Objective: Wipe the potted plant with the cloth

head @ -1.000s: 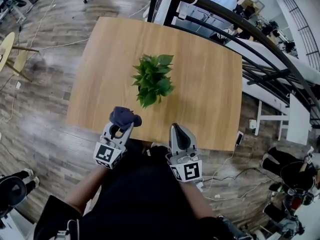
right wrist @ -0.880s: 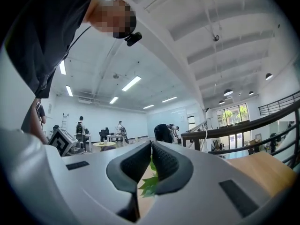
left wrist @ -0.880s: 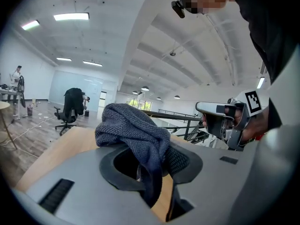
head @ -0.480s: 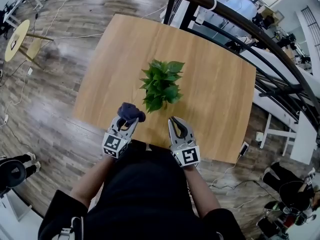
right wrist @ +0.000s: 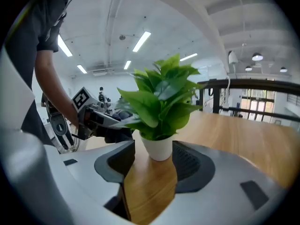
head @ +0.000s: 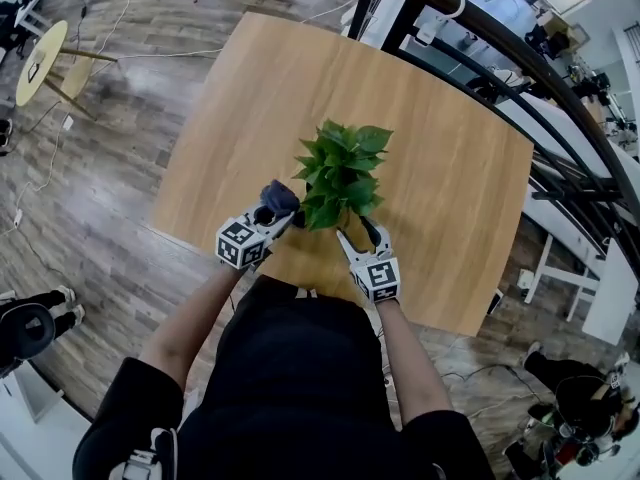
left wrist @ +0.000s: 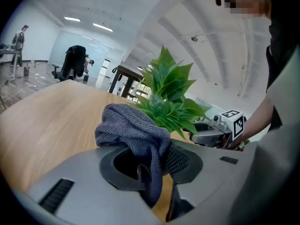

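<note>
Now right gripper (right wrist: 153, 168), jaws just opened wide, has the potted plant (right wrist: 161, 97) dead ahead on the table (head: 230, 118), untouched at the gap. Left gripper (left wrist: 157, 163) pinches cloth (left wrist: 133, 130), leaves just ahead-right.

The left gripper (left wrist: 152, 165) has its jaws closed on a grey knitted cloth (left wrist: 133, 128). The cloth bunches up above the jaws, and one fold hangs down between them. Just behind the bunch stands the potted plant (left wrist: 171, 100). Only its green leaves show from here, because the cloth hides the pot. Both are over a pale wooden table (left wrist: 51, 116). To the right of the leaves, the right gripper (left wrist: 211, 135) points in towards the plant, with its marker cube (left wrist: 233, 122) on top and a bare forearm (left wrist: 258, 121) behind it. Its jaws have just been opening, but the leaves hide whether anything stands between them. Far off at the left is a dark office chair (left wrist: 75, 62).
</note>
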Tool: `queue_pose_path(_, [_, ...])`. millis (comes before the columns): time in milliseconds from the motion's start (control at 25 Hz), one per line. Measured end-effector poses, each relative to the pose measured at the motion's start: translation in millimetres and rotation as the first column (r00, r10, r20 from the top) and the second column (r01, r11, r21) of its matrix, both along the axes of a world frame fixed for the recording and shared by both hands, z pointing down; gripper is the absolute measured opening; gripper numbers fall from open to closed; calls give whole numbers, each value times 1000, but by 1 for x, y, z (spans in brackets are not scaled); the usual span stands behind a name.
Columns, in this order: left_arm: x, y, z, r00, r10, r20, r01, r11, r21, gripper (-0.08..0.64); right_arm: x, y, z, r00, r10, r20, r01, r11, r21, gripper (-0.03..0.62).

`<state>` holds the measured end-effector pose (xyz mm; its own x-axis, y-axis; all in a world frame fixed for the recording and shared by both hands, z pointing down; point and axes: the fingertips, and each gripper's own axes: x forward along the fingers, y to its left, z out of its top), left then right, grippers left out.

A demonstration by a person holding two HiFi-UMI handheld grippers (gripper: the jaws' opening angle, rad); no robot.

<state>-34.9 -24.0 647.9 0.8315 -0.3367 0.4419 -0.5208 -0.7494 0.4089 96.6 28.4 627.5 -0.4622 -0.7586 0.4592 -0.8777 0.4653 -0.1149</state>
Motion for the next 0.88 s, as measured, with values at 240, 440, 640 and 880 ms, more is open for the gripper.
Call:
queue_pose_path(240, [12, -26, 36, 981, 51, 186, -38, 996, -75, 137, -6, -20, 30, 996, -91, -27, 89, 994, -70, 242])
queue_pose_path(440, [25, -31, 47, 953, 162, 254, -150, 986, -67, 137, -7, -41, 27, 990, -127, -58, 125, 991, -42, 249])
queue_pose_path(640, [38, -27, 50, 924, 244, 295, -243, 969, -42, 137, -17, -44, 28, 968, -218, -123, 217, 976, -20, 250])
queue_pose_path(880, [41, -6, 51, 895, 291, 339, -294, 955, -44, 137, -18, -44, 27, 974, -196, -110, 195, 981, -16, 249])
